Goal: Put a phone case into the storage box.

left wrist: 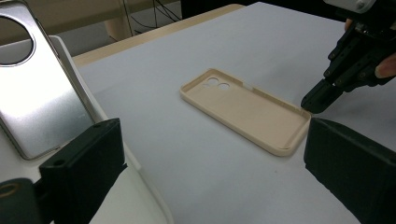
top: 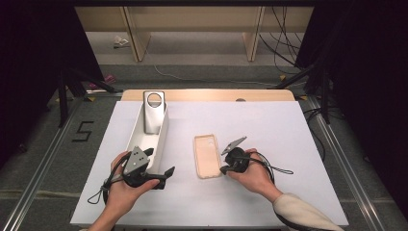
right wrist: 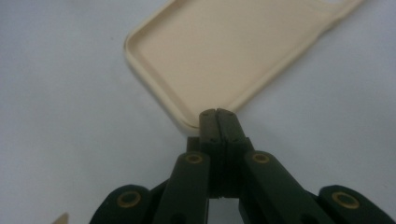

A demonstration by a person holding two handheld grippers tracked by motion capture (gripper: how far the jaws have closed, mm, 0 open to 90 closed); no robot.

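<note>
A beige phone case (top: 207, 155) lies hollow side up in the middle of the white table; it also appears in the left gripper view (left wrist: 247, 109) and the right gripper view (right wrist: 210, 60). My right gripper (top: 223, 169) is shut, jaws pressed together with nothing between them, and its tips (right wrist: 217, 112) rest against the case's rim by the near right corner. The left gripper view catches it (left wrist: 317, 100) too. A silver phone (top: 154, 115) leans back-side out inside a long white box (top: 163, 132). My left gripper (top: 159, 162) stands open beside the box's near end, aimed toward the case.
The white sheet (top: 269, 125) covers a wooden table whose far edge shows bare. Black stands and cables sit on the floor beyond and to both sides. The box's wall (left wrist: 140, 196) lies close under my left gripper's jaw.
</note>
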